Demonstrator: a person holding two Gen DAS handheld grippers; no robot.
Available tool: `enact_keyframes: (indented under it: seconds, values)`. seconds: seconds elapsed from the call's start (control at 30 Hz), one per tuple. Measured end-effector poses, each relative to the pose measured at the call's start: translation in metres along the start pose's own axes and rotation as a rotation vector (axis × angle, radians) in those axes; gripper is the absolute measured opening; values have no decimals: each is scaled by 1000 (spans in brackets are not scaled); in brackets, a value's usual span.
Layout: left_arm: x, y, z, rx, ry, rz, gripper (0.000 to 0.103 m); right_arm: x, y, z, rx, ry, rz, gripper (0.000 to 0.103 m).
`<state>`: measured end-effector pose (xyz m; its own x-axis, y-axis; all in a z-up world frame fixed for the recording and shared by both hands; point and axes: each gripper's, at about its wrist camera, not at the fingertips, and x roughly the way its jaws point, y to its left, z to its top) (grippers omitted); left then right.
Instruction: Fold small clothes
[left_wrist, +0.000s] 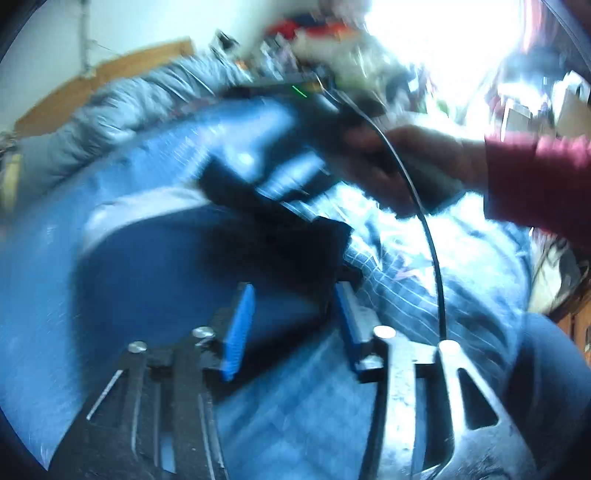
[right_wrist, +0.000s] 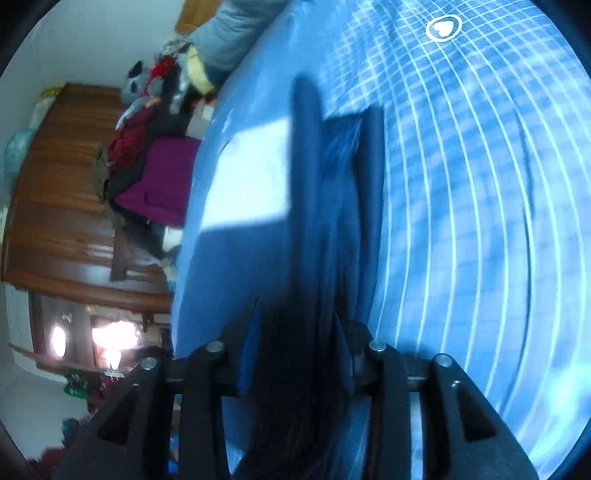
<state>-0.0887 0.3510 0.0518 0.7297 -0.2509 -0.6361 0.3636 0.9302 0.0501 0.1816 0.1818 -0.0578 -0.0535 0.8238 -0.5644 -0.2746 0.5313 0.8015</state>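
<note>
A small dark navy garment (left_wrist: 273, 236) hangs above the blue bed. In the left wrist view my left gripper (left_wrist: 295, 295) has its blue-padded fingers (left_wrist: 240, 325) apart, with the garment's lower edge between and just beyond them. The right gripper (left_wrist: 266, 192) shows there too, held by a hand in a red sleeve, clamped on the garment's upper part. In the right wrist view the right gripper (right_wrist: 295, 325) is shut on the dark cloth (right_wrist: 325, 206), which runs out between its fingers. Both views are blurred.
A blue checked bedsheet (right_wrist: 461, 184) with a white heart patch (right_wrist: 443, 27) covers the bed. A grey quilt (left_wrist: 122, 107) lies at the bed's far side. A wooden cabinet (right_wrist: 55, 206) with piled clothes (right_wrist: 155, 173) stands beside the bed.
</note>
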Motion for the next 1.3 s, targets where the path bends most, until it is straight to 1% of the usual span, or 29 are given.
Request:
enact_keyframes:
  seconds: [0.03,0.1,0.17,0.2,0.23,0.3,0.4,0.43,0.47,0.5,0.53,0.57,0.6,0.63,0.67,0.7,0.73,0.77,0.83,0.9,0.97,1.03,1.07,1.1,1.13,1.17,1.2,1.27,1.3]
  values:
    - [-23,3,-9,-18,-44,46,51,-6,4,-14,-13,2,-10,44]
    - [-44,18,-22,-51,-86,153,53,-14,13,-35,-28,1,-25,44]
    - [-49,33,-37,-98,-82,268,53,-19,19,-55,-30,-2,-19,44]
    - [-45,38,-43,-110,-63,303,53,-20,20,-63,-26,-1,-9,44]
    - [-34,43,-48,-113,-17,326,51,-17,21,-71,-19,5,-3,44]
    - [-14,55,-51,-114,39,337,51,-10,20,-82,-13,39,0,45]
    - [8,67,-53,-103,68,358,50,1,24,-95,-13,61,-11,45]
    - [12,66,-52,-89,69,370,50,5,28,-97,-20,51,-22,37]
    - [22,70,-50,-73,81,383,49,8,32,-101,-41,57,-44,26]
    - [27,70,-52,-63,110,396,44,10,35,-104,-70,49,-97,5]
    - [26,75,-55,-45,136,385,40,10,32,-103,-67,37,-115,2]
    - [12,72,-60,-1,144,424,41,5,23,-103,-36,10,-130,2]
    - [-1,68,-73,54,155,454,47,-1,14,-103,-11,-18,-132,0]
    - [-2,69,-87,120,180,439,49,-4,6,-104,12,-26,-105,0]
    - [2,70,-99,162,206,422,49,0,2,-106,11,-2,-86,0]
    - [0,68,-101,180,195,418,49,3,2,-108,-4,10,-91,0]
    - [-4,67,-99,184,189,405,45,3,2,-109,-10,8,-91,0]
    - [-13,66,-96,159,190,360,42,2,3,-109,-9,6,-86,0]
    - [-39,67,-89,70,167,276,30,-2,5,-111,-7,4,-84,1]
    - [-75,67,-79,-16,78,201,29,-3,6,-112,-11,6,-86,2]
    - [-105,76,-54,-113,-61,163,29,9,13,-108,7,2,-77,2]
    - [-96,92,-36,-162,-119,157,29,14,9,-107,36,-5,-49,0]
    - [-79,99,-31,-157,-108,173,29,11,0,-109,49,-9,-31,0]
    - [-50,100,-34,-115,-57,202,29,11,-1,-111,60,-15,-15,0]
    - [-21,101,-42,-65,26,230,30,11,-3,-113,67,-25,-3,0]
    - [21,99,-65,8,176,278,30,11,-3,-115,65,-33,-1,0]
    - [24,94,-77,26,158,292,31,12,-3,-116,62,-36,-2,0]
    - [11,90,-62,46,166,298,31,9,3,-118,28,-38,-41,0]
    - [2,91,-55,28,149,294,28,5,13,-116,0,-24,-83,3]
